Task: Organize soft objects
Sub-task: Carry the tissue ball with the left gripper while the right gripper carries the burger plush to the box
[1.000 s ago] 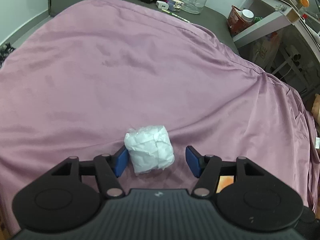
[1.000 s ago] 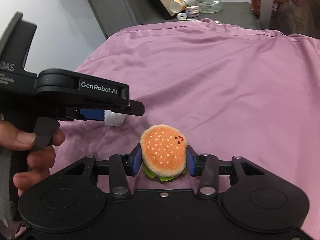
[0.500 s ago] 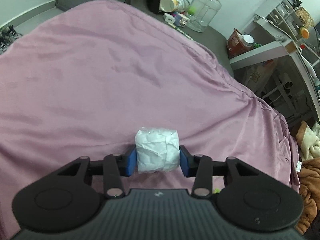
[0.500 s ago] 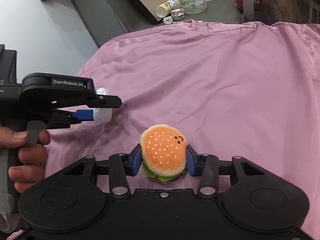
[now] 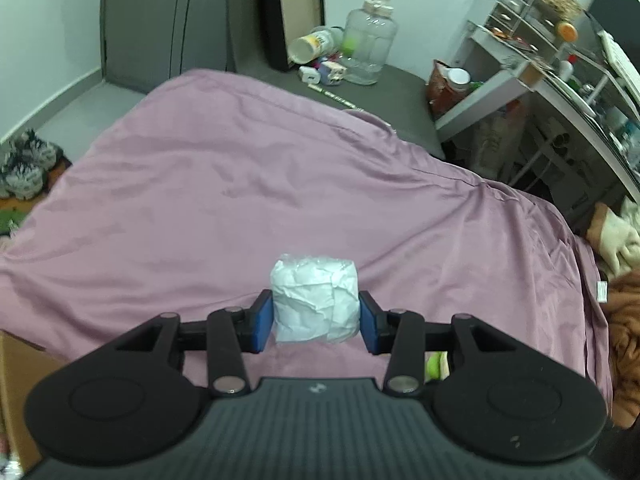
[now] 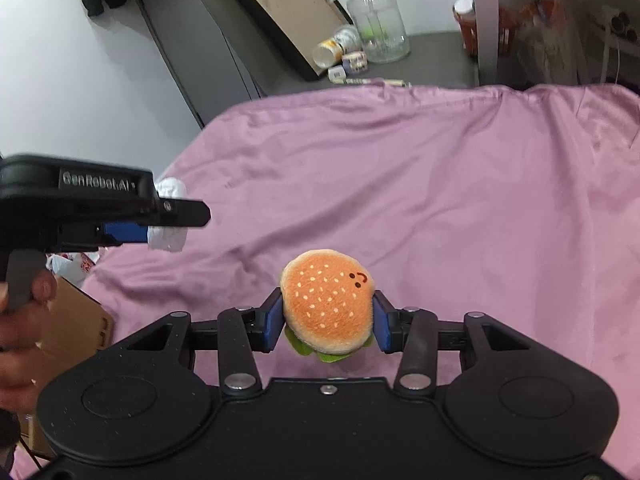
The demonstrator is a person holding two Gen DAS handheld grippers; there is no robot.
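Note:
A crumpled white paper wad [image 5: 315, 298] is pinched between the blue pads of my left gripper [image 5: 316, 320], lifted above the purple bedsheet [image 5: 240, 184]. The right wrist view shows that same wad [image 6: 170, 236] at the left, held by the left gripper [image 6: 160, 232] in a person's hand [image 6: 24, 320]. My right gripper [image 6: 328, 322] is shut on a plush hamburger [image 6: 328, 306] with an orange bun, a small face and green lettuce, held off the sheet.
A cardboard box [image 6: 74, 320] stands beside the bed at the left. Beyond the bed a dark surface carries a clear jug [image 5: 370, 52], a tipped cup [image 5: 308, 46] and small items. White shelves [image 5: 520, 68] and brown fabric [image 5: 624, 340] lie to the right.
The left gripper closed on the paper wad and lifted it off the sheet. The right gripper rose a little, still holding the hamburger.

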